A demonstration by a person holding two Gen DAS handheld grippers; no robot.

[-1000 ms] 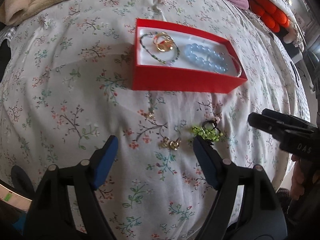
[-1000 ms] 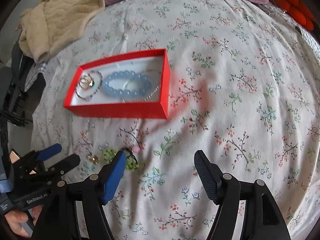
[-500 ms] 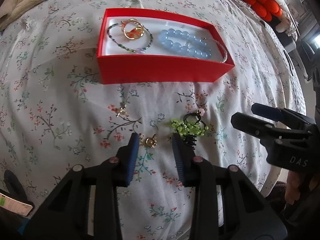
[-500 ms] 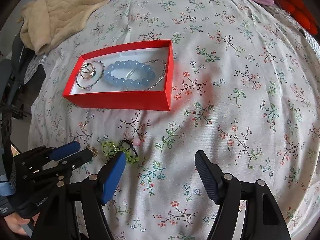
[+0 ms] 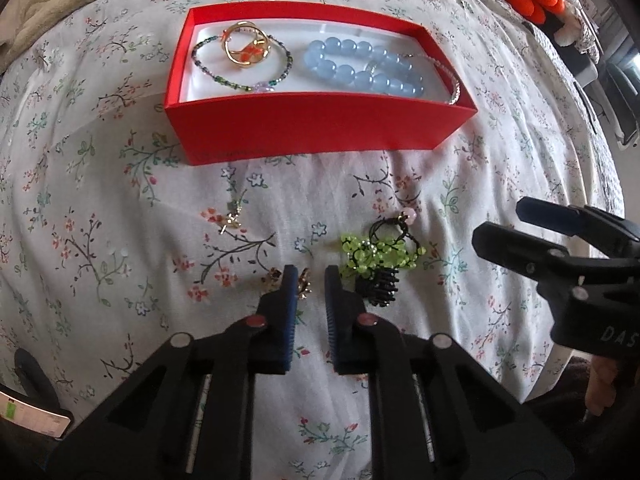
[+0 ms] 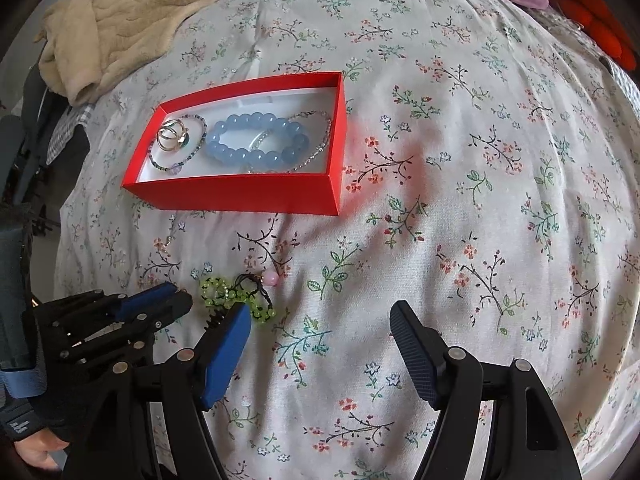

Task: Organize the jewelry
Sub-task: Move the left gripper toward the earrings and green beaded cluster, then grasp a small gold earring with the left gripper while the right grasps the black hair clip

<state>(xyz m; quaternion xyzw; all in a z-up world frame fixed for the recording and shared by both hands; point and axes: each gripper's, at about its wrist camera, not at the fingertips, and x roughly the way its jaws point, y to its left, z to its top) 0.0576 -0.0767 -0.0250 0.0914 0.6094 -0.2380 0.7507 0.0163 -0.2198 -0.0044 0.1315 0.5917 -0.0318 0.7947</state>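
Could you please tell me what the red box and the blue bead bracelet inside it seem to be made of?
The red box looks like matte cardboard: flat thin walls, crisp folded corners, white lining. The blue bead bracelet looks like polished glass or stone, possibly plastic: its round beads are translucent with glossy highlights.

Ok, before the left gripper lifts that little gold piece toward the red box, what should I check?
1. Left gripper closing around the gold earring: ok.
2. Pads pressing on it: cannot tell.
3. Second gold earring outside the jaws: ok.
4. Green beaded piece apart from the fingers: ok.
5. Red box has bare floor for it: ok.
6. Right gripper open, holding nothing: ok.
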